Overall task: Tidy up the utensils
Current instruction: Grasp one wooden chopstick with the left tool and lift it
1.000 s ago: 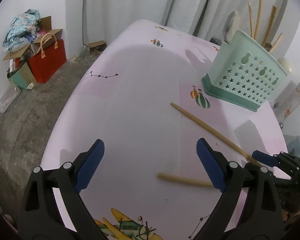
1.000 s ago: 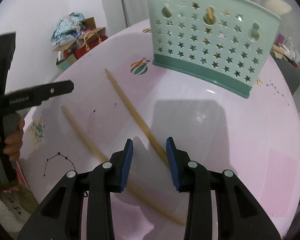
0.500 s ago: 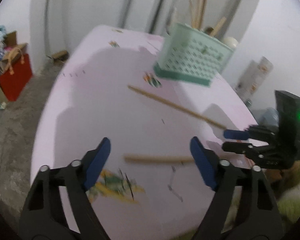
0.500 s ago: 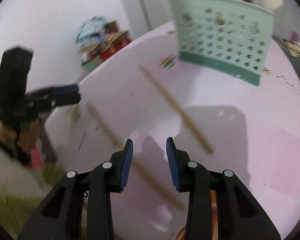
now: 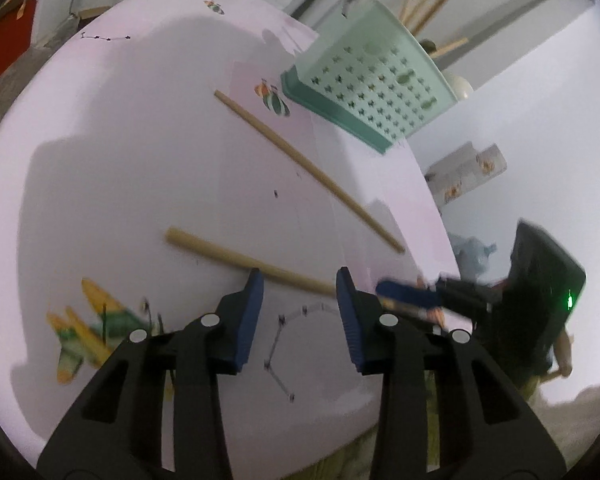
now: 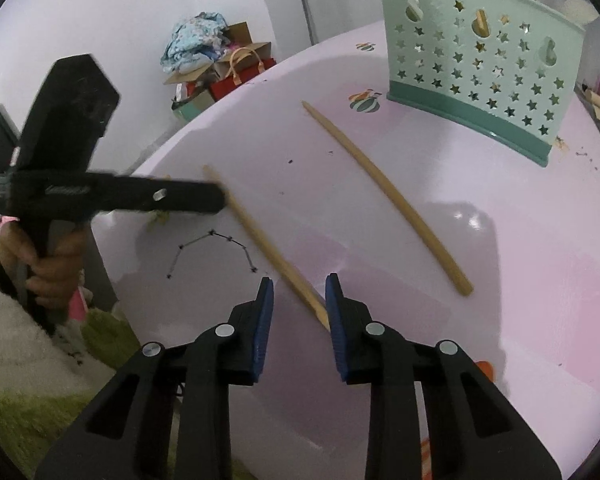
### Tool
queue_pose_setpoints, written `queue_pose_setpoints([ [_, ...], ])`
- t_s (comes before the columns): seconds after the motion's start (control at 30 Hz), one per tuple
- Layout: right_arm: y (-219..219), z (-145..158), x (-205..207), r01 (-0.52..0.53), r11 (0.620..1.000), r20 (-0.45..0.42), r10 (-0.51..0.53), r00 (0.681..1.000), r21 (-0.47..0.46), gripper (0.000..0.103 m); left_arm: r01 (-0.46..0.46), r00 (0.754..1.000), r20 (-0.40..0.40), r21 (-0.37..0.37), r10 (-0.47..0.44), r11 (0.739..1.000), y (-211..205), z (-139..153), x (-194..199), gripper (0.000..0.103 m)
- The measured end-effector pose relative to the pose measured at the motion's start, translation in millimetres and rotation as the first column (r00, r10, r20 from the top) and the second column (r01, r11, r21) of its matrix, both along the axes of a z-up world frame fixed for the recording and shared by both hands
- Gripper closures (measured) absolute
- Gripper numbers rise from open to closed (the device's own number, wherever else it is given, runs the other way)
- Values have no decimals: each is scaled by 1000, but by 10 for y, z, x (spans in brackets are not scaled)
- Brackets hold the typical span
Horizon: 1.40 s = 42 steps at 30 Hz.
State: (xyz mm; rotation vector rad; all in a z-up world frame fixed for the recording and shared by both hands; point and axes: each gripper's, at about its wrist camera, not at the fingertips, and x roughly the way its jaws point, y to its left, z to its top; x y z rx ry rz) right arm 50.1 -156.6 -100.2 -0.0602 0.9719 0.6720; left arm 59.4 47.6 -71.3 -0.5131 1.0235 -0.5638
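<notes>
Both your claws are going for the same near stick [image 6: 268, 246] on the table [image 5: 140, 140]. Left claw [image 5: 298, 292] has just been narrowing, jaws apart and straddling it, pads not pressing. Right claw [image 6: 299, 300] has also been narrowing, apart around the stick's tip. Risk: both clamp together and lever it off the edge. Far stick [image 6: 384, 196] lies untouched; holder [image 6: 480, 64] stands well behind.
</notes>
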Motion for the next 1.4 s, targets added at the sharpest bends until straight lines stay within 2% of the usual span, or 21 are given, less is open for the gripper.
queue_pose_setpoints([
  [0.2,163,-40,7,-13,998,-16,14,1000,60,80,-51,998,24,39,50,998,-31,42,228,68],
  [0.43,350,-72,148,-25,994,-30,28,999,109,81,-93,995,62,200,82,975,-97,131,466,69],
  [0.6,353,-48,230,0,989,-39,5,999,146,81,-98,994,84,343,74,934,-143,165,594,71],
  [0.7,221,-5,255,43,982,-40,-36,999,184,81,-95,995,75,399,71,912,-164,177,654,72],
  [0.77,141,16,255,70,977,-41,-63,997,199,81,-102,994,77,442,76,891,-193,185,679,77],
  [0.83,68,42,259,88,973,-36,-83,996,213,81,-123,992,88,480,92,868,-230,187,696,87],
  [1.0,-76,124,249,117,967,-10,-118,993,228,81,-179,983,114,474,141,862,-215,167,743,93],
  [1.23,-234,236,186,162,960,3,-167,986,227,81,-246,969,109,360,221,900,-43,161,791,100],
  [1.4,-229,330,365,157,969,5,-160,987,191,81,-294,955,127,312,267,903,91,213,720,100],
])
